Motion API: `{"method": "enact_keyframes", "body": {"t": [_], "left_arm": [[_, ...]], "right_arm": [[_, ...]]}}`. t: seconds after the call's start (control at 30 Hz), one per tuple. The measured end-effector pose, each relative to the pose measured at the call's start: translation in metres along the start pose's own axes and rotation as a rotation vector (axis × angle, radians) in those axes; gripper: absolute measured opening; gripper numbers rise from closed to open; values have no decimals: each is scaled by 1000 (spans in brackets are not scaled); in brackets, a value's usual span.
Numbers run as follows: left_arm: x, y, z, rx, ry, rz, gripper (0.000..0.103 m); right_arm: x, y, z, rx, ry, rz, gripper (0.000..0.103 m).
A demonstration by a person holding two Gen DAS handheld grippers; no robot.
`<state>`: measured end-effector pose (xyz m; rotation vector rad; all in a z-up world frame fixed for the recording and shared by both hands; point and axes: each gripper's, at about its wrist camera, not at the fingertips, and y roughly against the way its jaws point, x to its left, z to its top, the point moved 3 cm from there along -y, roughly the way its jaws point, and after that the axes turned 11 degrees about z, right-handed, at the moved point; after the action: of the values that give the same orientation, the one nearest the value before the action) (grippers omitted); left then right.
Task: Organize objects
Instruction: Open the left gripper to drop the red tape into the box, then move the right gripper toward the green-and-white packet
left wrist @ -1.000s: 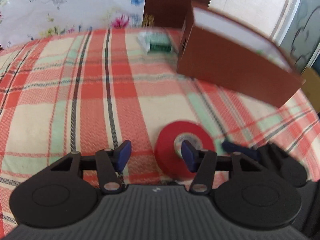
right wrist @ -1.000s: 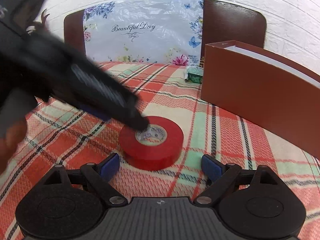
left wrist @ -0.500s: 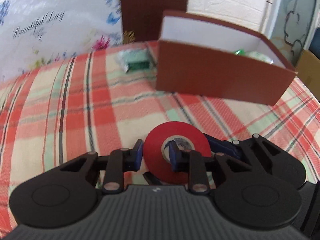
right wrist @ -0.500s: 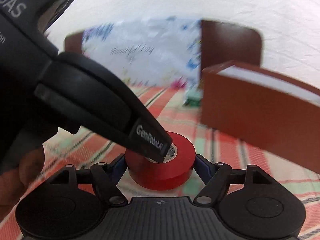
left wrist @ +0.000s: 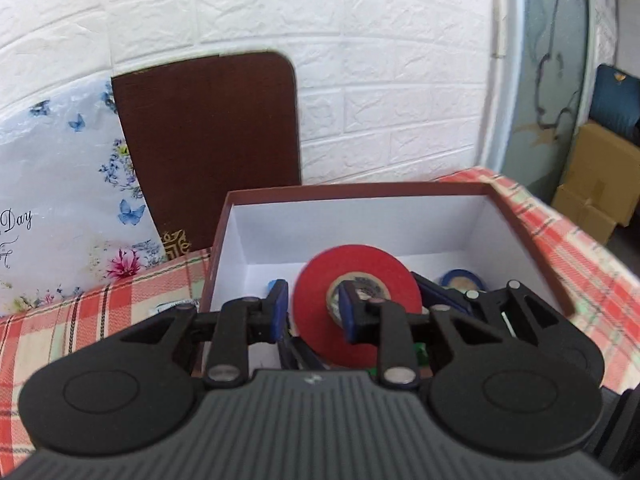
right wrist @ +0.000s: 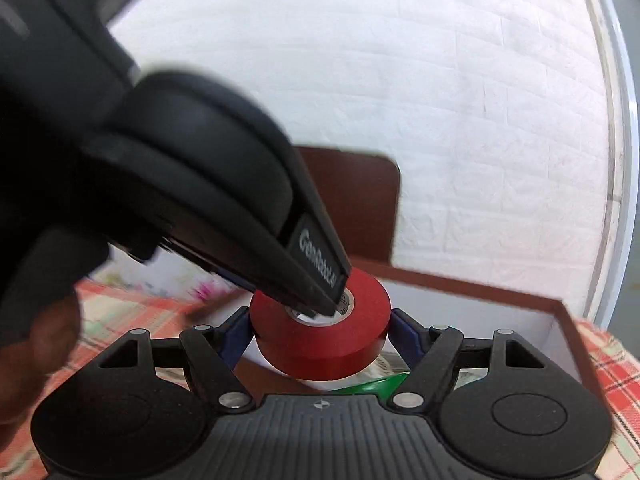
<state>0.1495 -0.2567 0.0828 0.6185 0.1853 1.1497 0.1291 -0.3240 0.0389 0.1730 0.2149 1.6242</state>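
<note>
Red tape roll (left wrist: 356, 300): held in the air over the open box, at about 6 o'clock of the box's mouth in the left wrist view, above its near wall. It is not resting on anything.

Left gripper (left wrist: 314, 312): narrow, pinching the roll's wall. One blue pad sits inside the core and the other presses the outer rim at the roll's 9 o'clock.

Right gripper (right wrist: 320, 330): closed to the roll's width, a blue pad touching each side at 3 and 9 o'clock in its own view. Both grippers hold the same roll.

Box (left wrist: 524, 220): brown outside, white inside, lid off. It stands on the plaid cloth (left wrist: 72, 312). A blue tape roll (left wrist: 460, 280) lies on its floor towards 3 o'clock, and something green shows beneath the held roll, too hidden to name.

Stage: judged to be the moment just ahead of release into the box.

Risk, uneven release: if one gripper lets go first, the roll may pivot on the other grip and tip out across the near wall.

Risk, snag: the left pad inside the core could catch the roll as it withdraws and drag it back up.

Risk, wall strike: lowering this close to the near wall could knock or shift the box.

Risk, landing: the roll may settle crooked on the items below.
</note>
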Motion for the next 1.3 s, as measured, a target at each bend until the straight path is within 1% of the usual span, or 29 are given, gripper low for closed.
{"method": "enact_keyframes", "body": {"t": [0.03,0.07,0.1,0.13,0.17,0.23,0.3,0.4,0.5,0.53,0.57,0.6,0.67,0.77,0.83,0.87,0.93,1.0,1.07,1.13,1.27,1.3], "left_arm": [[-2,-8,-1,16,-8,35,33],[-2,-17,-4,31,-16,65,33],[-3,-22,-9,46,-19,75,35],[-1,-23,-14,41,-10,61,35],[1,-21,-18,19,-1,56,36],[1,-17,-20,-4,-20,67,41],[2,-15,-19,8,-21,65,42],[8,-6,-17,25,16,38,45],[12,14,-18,-12,31,29,47],[15,20,-19,-29,37,27,49],[19,26,-19,-45,45,25,50],[24,33,-21,-59,53,29,50],[36,43,-24,-75,68,56,50],[61,49,-35,-66,106,107,51],[79,46,-45,-32,126,153,51],[89,43,-51,-7,137,181,51],[109,36,-62,38,163,225,52],[130,30,-74,71,186,264,52],[149,22,-86,98,206,306,54],[169,12,-97,126,232,341,55],[199,-7,-119,191,285,388,55],[204,-11,-125,207,294,396,55]], "right_arm": [[-7,-14,-5,34,-17,-8,72],[-15,-20,-9,12,-55,-9,87],[-23,-22,-12,-9,-103,-26,93],[-28,-23,-15,-25,-122,-36,102],[-27,-23,-17,-36,-103,-35,101],[-25,-21,-20,-52,-99,-36,101],[-23,-21,-21,-49,-94,-33,100],[-24,-18,-18,-30,-111,-32,99],[-21,-7,-12,-23,-88,-56,97],[-16,0,-10,-40,-66,-62,95],[-10,11,-9,-68,-40,-69,95],[-7,25,-10,-94,-16,-78,95],[12,36,-10,-126,16,-72,95],[43,43,-8,-141,50,-41,95],[67,41,-12,-117,66,13,94],[84,42,-12,-97,76,47,94],[105,35,-18,-54,98,108,93],[124,27,-23,3,109,174,88],[146,16,-27,65,123,229,80],[156,-4,-30,113,147,249,78],[157,-45,-29,191,152,229,78],[165,-48,-31,204,151,217,79]]}}
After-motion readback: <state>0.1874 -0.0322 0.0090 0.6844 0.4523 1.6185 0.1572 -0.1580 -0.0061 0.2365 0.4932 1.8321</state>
